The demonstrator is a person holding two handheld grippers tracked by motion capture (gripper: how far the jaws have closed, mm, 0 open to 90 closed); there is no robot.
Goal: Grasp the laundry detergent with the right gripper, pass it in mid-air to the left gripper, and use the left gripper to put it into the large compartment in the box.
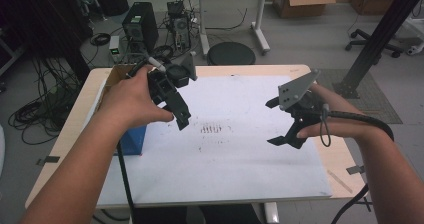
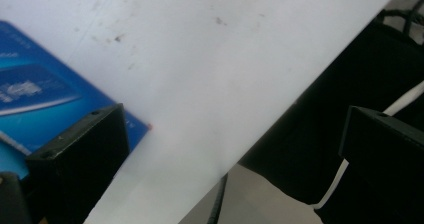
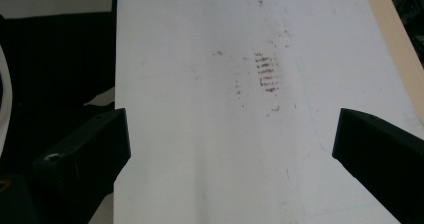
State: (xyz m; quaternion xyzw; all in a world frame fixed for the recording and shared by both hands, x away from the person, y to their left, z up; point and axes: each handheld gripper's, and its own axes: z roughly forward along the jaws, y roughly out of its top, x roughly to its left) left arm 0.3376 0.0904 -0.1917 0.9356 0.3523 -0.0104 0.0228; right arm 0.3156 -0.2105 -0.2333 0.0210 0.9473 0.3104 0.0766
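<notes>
My left gripper [image 1: 181,118] is held above the left part of the white sheet [image 1: 225,159], jaws pointing down toward the table's front. Its own view shows the left gripper [image 2: 230,149] open, jaws wide apart, nothing between them. A blue box [image 1: 132,140] stands on the table under my left forearm and appears as the blue box [image 2: 40,99] beside the left jaw. My right gripper [image 1: 274,122] hovers over the sheet's right side, pointing left. It is the right gripper [image 3: 230,149] in its own view, open and empty above the sheet [image 3: 200,109].
A patch of brown smudge marks [image 1: 211,129] lies mid-sheet, the same smudge marks [image 3: 267,71] ahead of the right gripper. A cardboard box [image 1: 116,76] sits at the table's back left corner. A black stool [image 1: 231,53] and computer towers [image 1: 140,26] stand behind the table.
</notes>
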